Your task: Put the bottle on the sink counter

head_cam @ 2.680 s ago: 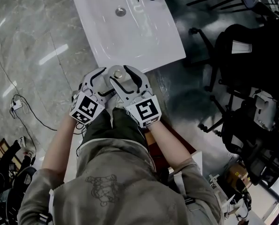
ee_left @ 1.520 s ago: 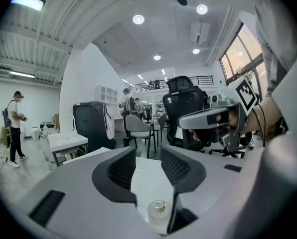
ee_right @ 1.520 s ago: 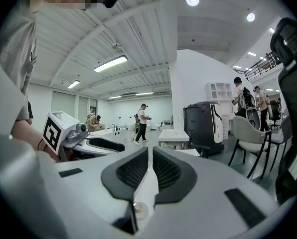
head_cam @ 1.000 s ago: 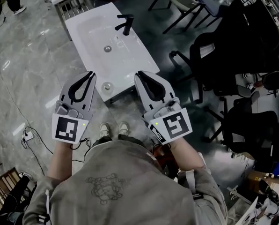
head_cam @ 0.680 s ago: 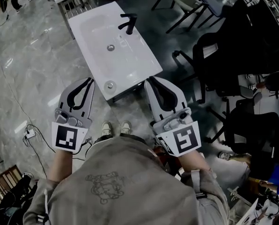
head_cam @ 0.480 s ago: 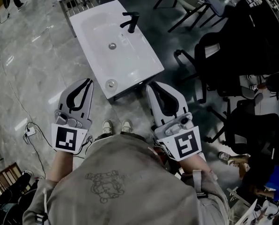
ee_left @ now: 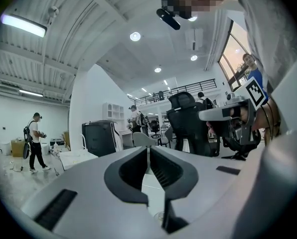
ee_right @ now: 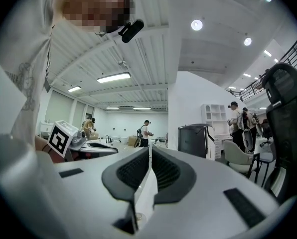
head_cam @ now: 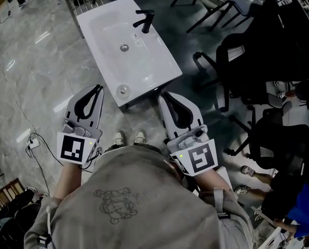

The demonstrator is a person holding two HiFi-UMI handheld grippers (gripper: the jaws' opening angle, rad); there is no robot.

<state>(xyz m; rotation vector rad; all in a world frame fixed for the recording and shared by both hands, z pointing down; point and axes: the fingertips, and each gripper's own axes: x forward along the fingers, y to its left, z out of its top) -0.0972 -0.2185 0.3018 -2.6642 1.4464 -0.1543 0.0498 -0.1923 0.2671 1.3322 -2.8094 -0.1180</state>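
Note:
The bottle [head_cam: 123,90], seen from above as a small round top, stands on the near corner of the white sink counter [head_cam: 144,66]. The counter has a black faucet [head_cam: 145,19] and a drain [head_cam: 124,47]. My left gripper [head_cam: 96,87] hangs shut and empty just left of that corner, apart from the bottle. My right gripper [head_cam: 163,95] is shut and empty too, just right of the counter's near edge. In the left gripper view the jaws [ee_left: 148,149] meet with nothing between them. The right gripper view shows its jaws [ee_right: 150,151] likewise closed.
Black office chairs [head_cam: 258,61] crowd the right side. A cable and power strip [head_cam: 31,138] lie on the grey marble floor at the left. The person's shoes [head_cam: 126,137] stand just short of the counter. Several people stand far off in the room [ee_left: 35,141].
Earlier both grippers were together at the counter's edge around the bottle's top. They have let go, drawn back and spread apart. Over the last second they have barely shifted.

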